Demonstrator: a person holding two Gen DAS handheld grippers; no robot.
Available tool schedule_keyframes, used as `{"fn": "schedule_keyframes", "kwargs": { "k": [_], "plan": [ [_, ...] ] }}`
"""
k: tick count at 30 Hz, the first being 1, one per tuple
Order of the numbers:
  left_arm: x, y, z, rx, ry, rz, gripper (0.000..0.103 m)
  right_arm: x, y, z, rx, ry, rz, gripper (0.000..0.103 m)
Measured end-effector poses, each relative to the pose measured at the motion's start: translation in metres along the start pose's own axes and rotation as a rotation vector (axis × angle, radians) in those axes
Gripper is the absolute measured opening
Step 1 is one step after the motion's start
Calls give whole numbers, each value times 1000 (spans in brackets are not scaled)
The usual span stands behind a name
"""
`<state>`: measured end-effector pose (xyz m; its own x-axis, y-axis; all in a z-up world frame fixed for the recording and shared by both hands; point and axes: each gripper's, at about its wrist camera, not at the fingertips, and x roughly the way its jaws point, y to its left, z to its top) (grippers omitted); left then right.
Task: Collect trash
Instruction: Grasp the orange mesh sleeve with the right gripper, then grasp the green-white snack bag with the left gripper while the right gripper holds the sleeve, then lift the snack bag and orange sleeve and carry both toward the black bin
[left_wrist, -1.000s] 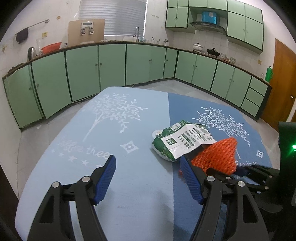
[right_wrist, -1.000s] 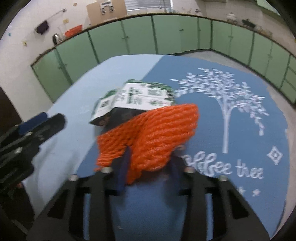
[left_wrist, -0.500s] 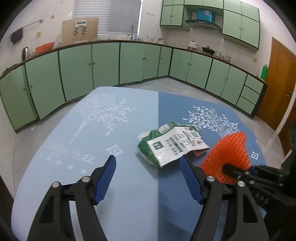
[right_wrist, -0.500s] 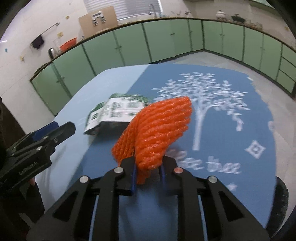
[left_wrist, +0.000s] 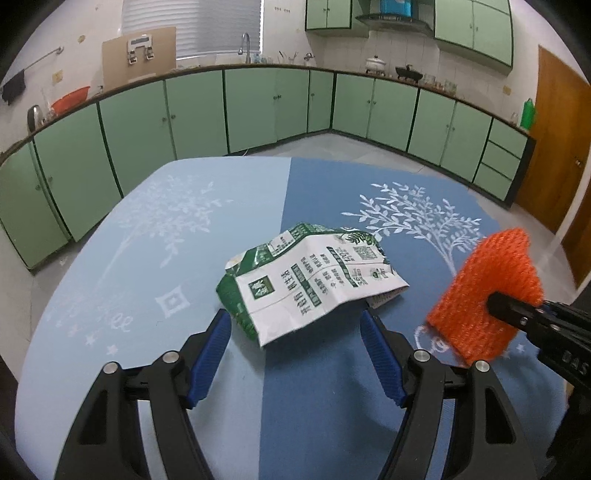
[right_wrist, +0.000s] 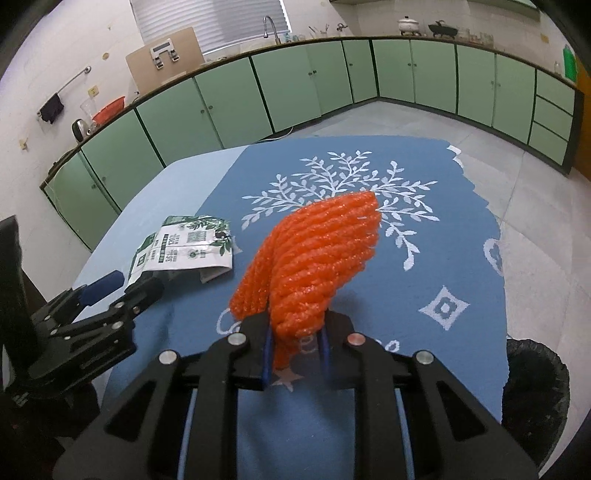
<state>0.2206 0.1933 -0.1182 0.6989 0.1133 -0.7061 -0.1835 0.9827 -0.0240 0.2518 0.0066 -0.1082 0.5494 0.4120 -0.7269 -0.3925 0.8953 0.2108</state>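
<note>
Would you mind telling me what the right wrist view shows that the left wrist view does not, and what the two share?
Only the right wrist view shows the black-lined trash bin beside the table's right edge, and the right gripper from behind, shut on the orange foam net. Only the left wrist view shows the brown door and the open left gripper from behind, just short of the wrapper. Both show the green-and-white wrapper lying on the blue tablecloth, the net and the green cabinets.

Left gripper (left_wrist: 295, 334): black plastic linkage arms, silver round screw heads at the pivots, ribbed blue finger pads (left_wrist: 208, 356). Right gripper (right_wrist: 295, 349): same black frame, silver screws, thin blue pads; white lettering on its side.
</note>
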Motion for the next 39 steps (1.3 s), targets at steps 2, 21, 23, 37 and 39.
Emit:
{"fn": "schedule_keyframes", "kwargs": {
  "k": [2, 21, 23, 37, 39],
  "plan": [
    [4, -2, 4, 6, -1, 9, 71, 2, 0, 0, 5, 3, 1, 18],
    [23, 9, 36, -47, -48, -54, 29, 17, 6, 17, 2, -6, 35, 18],
    [28, 14, 38, -62, -41, -55, 23, 19, 6, 18, 2, -5, 37, 18],
    [5, 11, 42, -78, -94, -75, 9, -4, 13, 29, -19, -67, 50, 18],
    [0, 10, 41, -83, -98, -86, 9, -11, 14, 31, -25, -82, 52, 18]
  ]
}}
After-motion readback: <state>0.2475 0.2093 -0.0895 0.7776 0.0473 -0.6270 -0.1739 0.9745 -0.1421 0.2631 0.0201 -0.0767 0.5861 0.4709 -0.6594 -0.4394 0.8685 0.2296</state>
